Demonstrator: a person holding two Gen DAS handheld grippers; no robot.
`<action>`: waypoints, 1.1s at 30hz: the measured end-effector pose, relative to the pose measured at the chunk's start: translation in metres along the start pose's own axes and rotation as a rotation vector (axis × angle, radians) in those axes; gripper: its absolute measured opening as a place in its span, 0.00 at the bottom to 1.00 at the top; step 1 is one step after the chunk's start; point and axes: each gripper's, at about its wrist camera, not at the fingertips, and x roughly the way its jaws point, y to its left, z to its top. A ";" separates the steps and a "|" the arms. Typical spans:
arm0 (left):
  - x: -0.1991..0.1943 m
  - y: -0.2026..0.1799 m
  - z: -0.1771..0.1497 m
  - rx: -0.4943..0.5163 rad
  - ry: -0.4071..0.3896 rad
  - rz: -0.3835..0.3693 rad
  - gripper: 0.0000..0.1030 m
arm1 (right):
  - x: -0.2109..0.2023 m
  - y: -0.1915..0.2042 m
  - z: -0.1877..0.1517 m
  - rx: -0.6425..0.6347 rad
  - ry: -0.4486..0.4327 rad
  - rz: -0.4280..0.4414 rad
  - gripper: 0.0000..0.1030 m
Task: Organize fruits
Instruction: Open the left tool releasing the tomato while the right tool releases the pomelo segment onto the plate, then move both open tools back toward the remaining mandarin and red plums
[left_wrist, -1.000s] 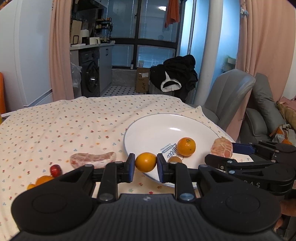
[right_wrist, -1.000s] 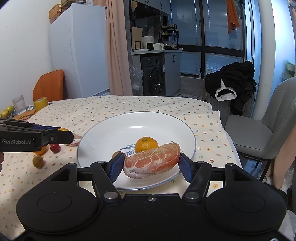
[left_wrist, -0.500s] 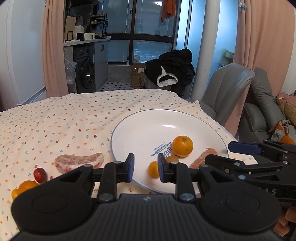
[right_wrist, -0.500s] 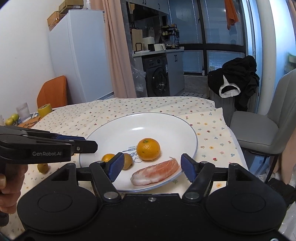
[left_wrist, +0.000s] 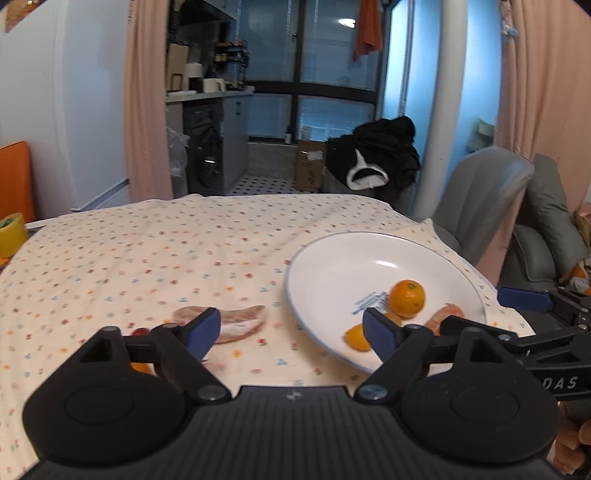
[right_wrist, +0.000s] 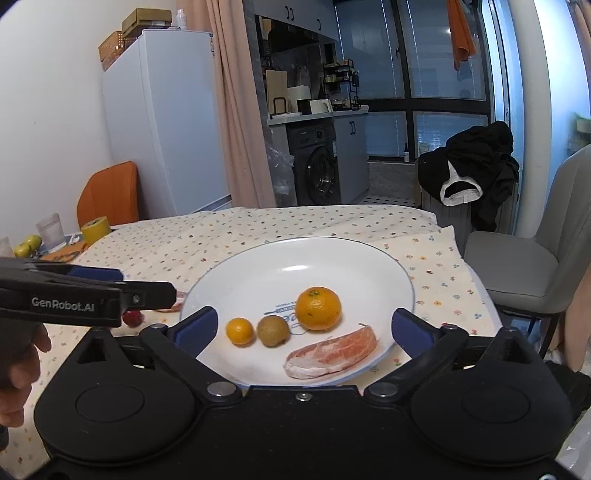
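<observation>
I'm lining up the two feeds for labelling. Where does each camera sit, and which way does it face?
Left wrist: sits behind the open left claw, facing across the table; the pomelo slice on the cloth lies ahead, the plate to the right.
Right wrist: sits behind the open right claw, facing the plate; a hand shows at the left.
Shared: plate, mandarin.

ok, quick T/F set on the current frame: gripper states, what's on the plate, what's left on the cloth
1. Both grippers are open and empty. True: left gripper, right gripper.
2. The plate holds four pieces of fruit. True.
3. The large orange lies on the tablecloth. False: it sits on the plate.
4. A peeled pomelo segment remains on the tablecloth. True.
5. The plate's pomelo segment is clamped by the right gripper. False: it lies free on the plate.
</observation>
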 end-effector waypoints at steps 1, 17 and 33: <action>-0.002 0.003 -0.001 -0.006 -0.002 0.006 0.83 | 0.000 0.002 0.000 0.000 0.000 0.003 1.00; -0.032 0.055 -0.014 -0.072 -0.012 0.100 0.89 | 0.008 0.038 0.003 -0.022 0.017 0.092 1.00; -0.052 0.098 -0.024 -0.129 -0.017 0.142 0.89 | 0.017 0.070 0.010 -0.045 0.012 0.177 0.94</action>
